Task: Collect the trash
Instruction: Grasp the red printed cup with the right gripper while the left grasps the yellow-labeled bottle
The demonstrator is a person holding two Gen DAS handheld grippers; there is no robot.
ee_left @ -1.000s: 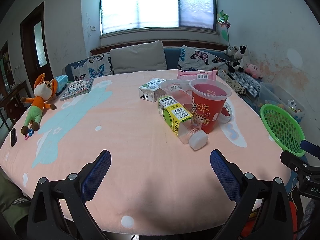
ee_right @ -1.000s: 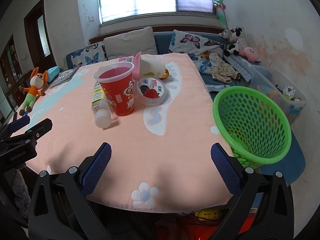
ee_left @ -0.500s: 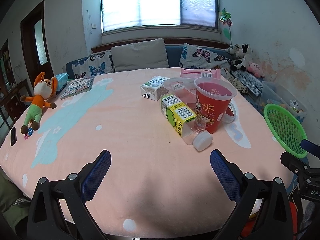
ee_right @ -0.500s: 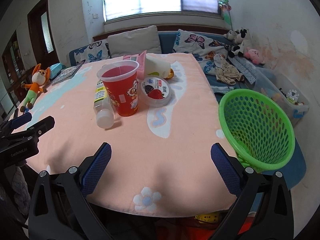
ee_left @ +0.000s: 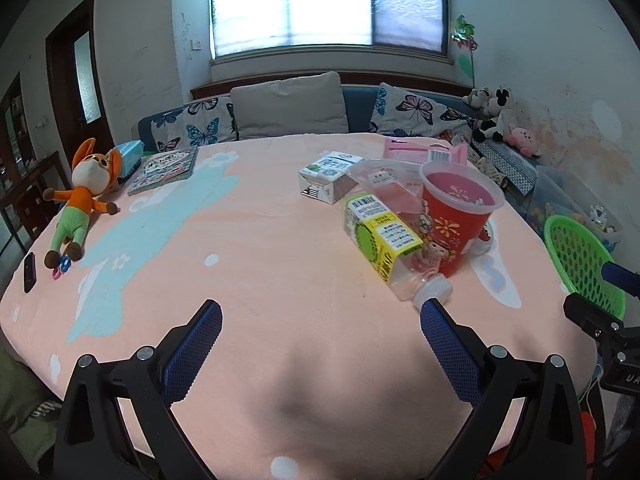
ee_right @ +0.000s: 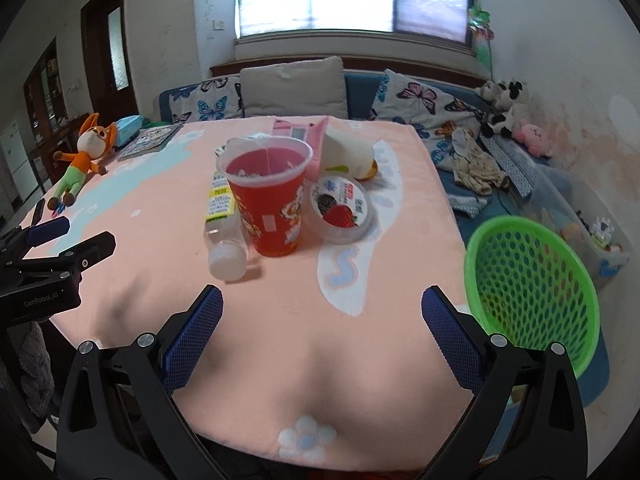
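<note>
Trash lies on a pink table cloth (ee_left: 260,264). A clear plastic bottle (ee_left: 386,246) with a green-yellow label lies on its side, cap toward me; it also shows in the right wrist view (ee_right: 222,220). A red plastic cup (ee_left: 456,222) stands upright beside it, also in the right wrist view (ee_right: 270,198). A round yoghurt tub (ee_right: 342,208), a white milk carton (ee_left: 329,176), a pink packet (ee_left: 420,152) and a white pouch (ee_right: 346,156) lie around them. My left gripper (ee_left: 320,338) and right gripper (ee_right: 322,320) are open and empty, short of the trash.
A green mesh basket (ee_right: 532,292) stands off the table's right edge, also in the left wrist view (ee_left: 580,260). A plush fox (ee_left: 84,196), a book (ee_left: 166,168) and a black phone (ee_left: 29,272) lie at the table's left. A sofa with cushions (ee_left: 288,108) is behind.
Both grippers have moved forward toward the bottle and cup, which now look larger and nearer. Both stay open. No object has moved.
</note>
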